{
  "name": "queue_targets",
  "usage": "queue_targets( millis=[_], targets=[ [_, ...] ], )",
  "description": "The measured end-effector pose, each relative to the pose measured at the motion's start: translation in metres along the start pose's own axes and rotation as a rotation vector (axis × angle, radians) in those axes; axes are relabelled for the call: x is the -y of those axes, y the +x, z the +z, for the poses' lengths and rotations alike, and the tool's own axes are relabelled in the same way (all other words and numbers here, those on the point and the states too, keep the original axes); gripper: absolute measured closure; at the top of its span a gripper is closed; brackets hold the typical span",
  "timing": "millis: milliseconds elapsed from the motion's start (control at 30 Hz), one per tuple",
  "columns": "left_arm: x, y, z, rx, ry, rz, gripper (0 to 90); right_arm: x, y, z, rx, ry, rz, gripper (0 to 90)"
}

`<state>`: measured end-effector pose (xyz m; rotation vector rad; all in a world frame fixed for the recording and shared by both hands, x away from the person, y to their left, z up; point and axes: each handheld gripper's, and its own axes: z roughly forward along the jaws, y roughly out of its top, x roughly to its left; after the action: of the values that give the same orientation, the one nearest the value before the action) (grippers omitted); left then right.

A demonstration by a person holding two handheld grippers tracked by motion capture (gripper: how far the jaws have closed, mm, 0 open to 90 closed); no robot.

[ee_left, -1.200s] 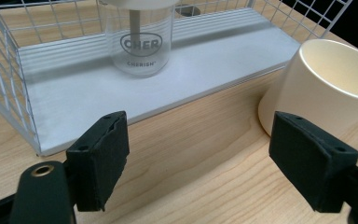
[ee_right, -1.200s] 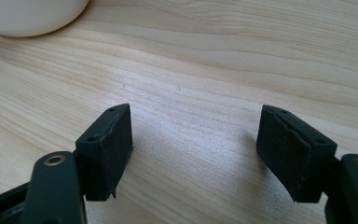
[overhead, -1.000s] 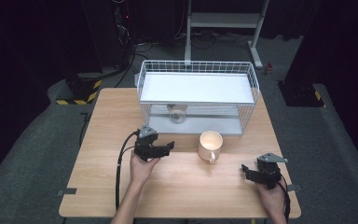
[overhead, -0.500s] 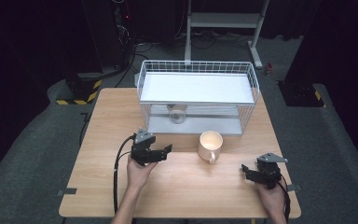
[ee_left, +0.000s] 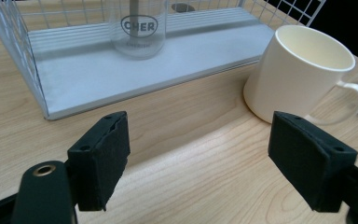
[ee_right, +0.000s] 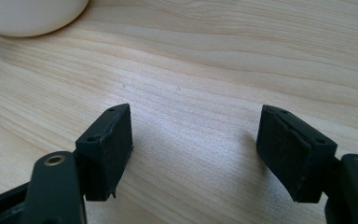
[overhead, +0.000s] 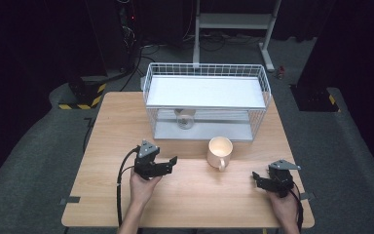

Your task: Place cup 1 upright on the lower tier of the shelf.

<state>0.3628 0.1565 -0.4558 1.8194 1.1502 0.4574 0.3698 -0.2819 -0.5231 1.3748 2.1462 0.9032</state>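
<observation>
The left gripper (overhead: 168, 165) is held low over the pale wooden table (overhead: 102, 146), its black padded jaws spread wide with nothing between them. Ahead of it and to its right, a cream ceramic mug (ee_left: 298, 74) is stood upright on the wood, near the right jaw but apart from it, its handle turned away from the gripper. Further ahead, a clear glass jar (ee_left: 137, 25) is seen on the grey floor of a white wire basket (ee_left: 14, 51). The right gripper (overhead: 259, 178) is also held with jaws parted and empty, the mug lying well ahead to its left.
</observation>
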Motion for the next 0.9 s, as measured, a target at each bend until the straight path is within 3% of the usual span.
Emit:
queue_targets(
  millis=[900],
  targets=[
    [0.027, -0.001, -0.005, -0.044, 0.026, -0.013, 20.9, 0.0, 0.0, 0.0, 0.0, 0.0, 0.0, 27.0]
  ],
)
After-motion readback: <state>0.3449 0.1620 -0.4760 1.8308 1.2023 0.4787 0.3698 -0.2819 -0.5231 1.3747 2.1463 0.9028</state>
